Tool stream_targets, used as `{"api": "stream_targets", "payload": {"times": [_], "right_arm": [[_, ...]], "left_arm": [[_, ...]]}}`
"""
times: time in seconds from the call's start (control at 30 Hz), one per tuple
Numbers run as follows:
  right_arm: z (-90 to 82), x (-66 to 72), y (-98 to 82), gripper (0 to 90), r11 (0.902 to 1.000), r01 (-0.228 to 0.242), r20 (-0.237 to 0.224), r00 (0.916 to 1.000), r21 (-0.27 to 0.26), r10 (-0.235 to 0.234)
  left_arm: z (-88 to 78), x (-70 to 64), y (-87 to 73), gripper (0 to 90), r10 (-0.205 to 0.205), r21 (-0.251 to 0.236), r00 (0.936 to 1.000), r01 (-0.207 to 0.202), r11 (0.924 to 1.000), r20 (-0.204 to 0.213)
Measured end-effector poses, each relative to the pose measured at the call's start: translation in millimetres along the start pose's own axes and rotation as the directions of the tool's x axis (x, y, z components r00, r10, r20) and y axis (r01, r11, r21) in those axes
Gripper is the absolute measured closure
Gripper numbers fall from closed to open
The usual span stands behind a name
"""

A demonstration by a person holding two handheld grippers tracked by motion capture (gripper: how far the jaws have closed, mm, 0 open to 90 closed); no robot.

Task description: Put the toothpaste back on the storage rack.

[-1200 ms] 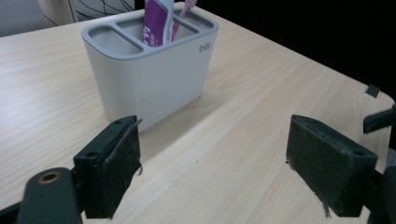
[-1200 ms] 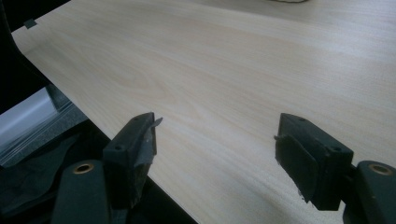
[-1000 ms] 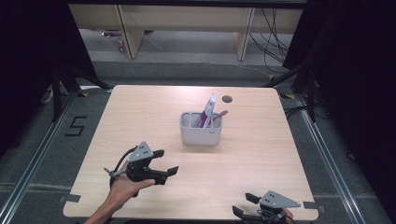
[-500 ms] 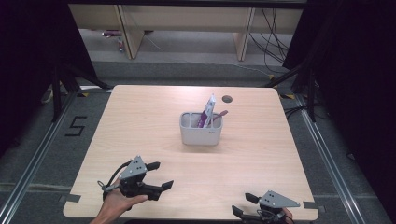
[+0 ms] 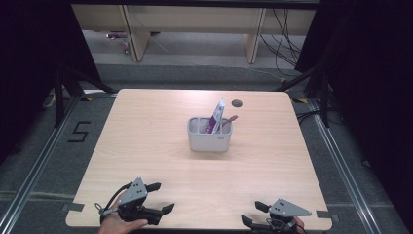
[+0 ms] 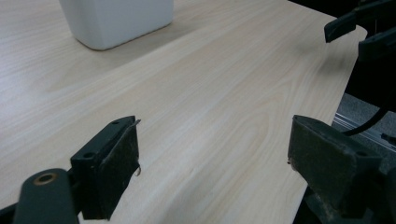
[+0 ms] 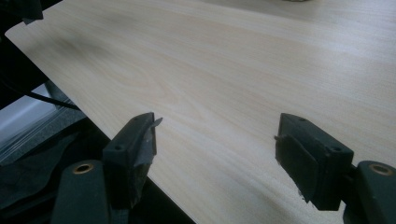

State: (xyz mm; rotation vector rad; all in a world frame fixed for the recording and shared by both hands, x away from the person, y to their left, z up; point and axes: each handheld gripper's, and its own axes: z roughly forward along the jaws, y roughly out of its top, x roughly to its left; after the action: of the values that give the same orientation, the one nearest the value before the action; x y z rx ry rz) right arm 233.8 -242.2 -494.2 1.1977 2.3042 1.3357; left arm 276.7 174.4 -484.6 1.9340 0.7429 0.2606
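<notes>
A grey holder (image 5: 209, 135) stands near the middle of the wooden table (image 5: 146, 131), with a purple-and-white packet (image 5: 216, 117) and a pink-tipped pen leaning out of its right half. My left gripper (image 5: 160, 197) rests open at the table's front left, held by a hand, jaws pointing right. In the left gripper view its jaws stand wide apart with nothing between them (image 6: 215, 154), and the holder (image 6: 116, 21) is at the top left. My right gripper (image 5: 252, 213) sits open at the front right edge; its view has empty jaws (image 7: 217, 140) over the table edge.
A dark round hole (image 5: 237, 103) lies in the table behind the holder. Wooden shelving (image 5: 195, 19) and cables (image 5: 287, 44) stand beyond the far edge. Metal rails (image 5: 34, 170) run along both sides on the floor, where a "5" (image 5: 78, 131) is marked.
My left gripper has drawn back toward the front left edge of the table and stayed open. The right gripper has not moved.
</notes>
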Motion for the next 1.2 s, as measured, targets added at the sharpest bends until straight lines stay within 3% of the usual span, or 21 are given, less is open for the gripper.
{"api": "stream_targets", "payload": {"times": [0.17, 0.23, 0.3, 0.5, 0.63, 0.67, 0.7, 0.73, 0.9, 1.2], "right_arm": [[0.6, -0.4, -0.2, 29.7, 1.0, 0.001, -0.004, 1.0, -0.006, -0.001], [0.7, 0.0, -0.2, 29.7, 1.0, -0.004, -0.001, 1.0, -0.004, 0.004], [0.6, 0.0, -0.2, 29.7, 1.0, -0.003, 0.002, 1.0, -0.002, 0.003], [0.3, 2.0, 0.4, 29.7, 1.0, -0.007, 0.011, 0.9999, 0.0, 0.007], [1.4, 2.4, 0.2, 29.6, 1.0, -0.002, 0.001, 1.0, -0.008, 0.002], [1.4, 2.4, 0.2, 29.6, 1.0, -0.002, 0.001, 1.0, -0.008, 0.002], [2.1, 2.1, 0.0, 29.2, 1.0, -0.003, -0.001, 1.0, -0.006, 0.003], [2.7, 2.1, -0.1, 29.2, 1.0, -0.005, 0.002, 1.0, -0.008, 0.005], [0.4, 2.2, 0.4, 27.8, 1.0, -0.006, 0.01, 0.9999, -0.005, 0.006], [0.9, 1.6, 0.1, 27.1, 0.9999, -0.003, 0.003, 1.0, -0.011, 0.003]], "left_arm": [[-5.7, -5.7, -10.4, 15.6, 0.002, 0.021, 1.0, -0.002, 0.9998, 0.0], [-6.3, -9.2, -13.3, 15.6, -0.006, 0.018, 0.9998, 0.005, 0.9998, 0.018], [-8.7, -11.8, -14.1, 15.6, 0.017, 0.027, 0.9996, -0.018, 0.9995, 0.023], [-13.8, -14.6, -18.2, 15.5, 0.021, 0.039, 0.9995, -0.022, 0.999, 0.022], [-13.2, -16.8, -23.2, 15.4, 0.047, 0.08, 0.9989, -0.047, 0.9957, 0.003], [-13.1, -17.3, -23.7, 15.4, 0.046, 0.087, 0.9988, -0.047, 0.9951, 0.018], [-14.0, -16.6, -24.1, 15.4, 0.069, 0.114, 0.9976, -0.07, 0.991, 0.01], [-11.9, -18.5, -26.2, 15.4, 0.044, 0.097, 0.9989, -0.045, 0.9943, 0.015], [-13.1, -18.7, -25.4, 15.3, 0.058, 0.117, 0.9979, -0.061, 0.9913, 0.027], [-11.1, -19.1, -26.9, 15.3, 0.057, 0.11, 0.9981, -0.06, 0.9922, 0.022]]}}
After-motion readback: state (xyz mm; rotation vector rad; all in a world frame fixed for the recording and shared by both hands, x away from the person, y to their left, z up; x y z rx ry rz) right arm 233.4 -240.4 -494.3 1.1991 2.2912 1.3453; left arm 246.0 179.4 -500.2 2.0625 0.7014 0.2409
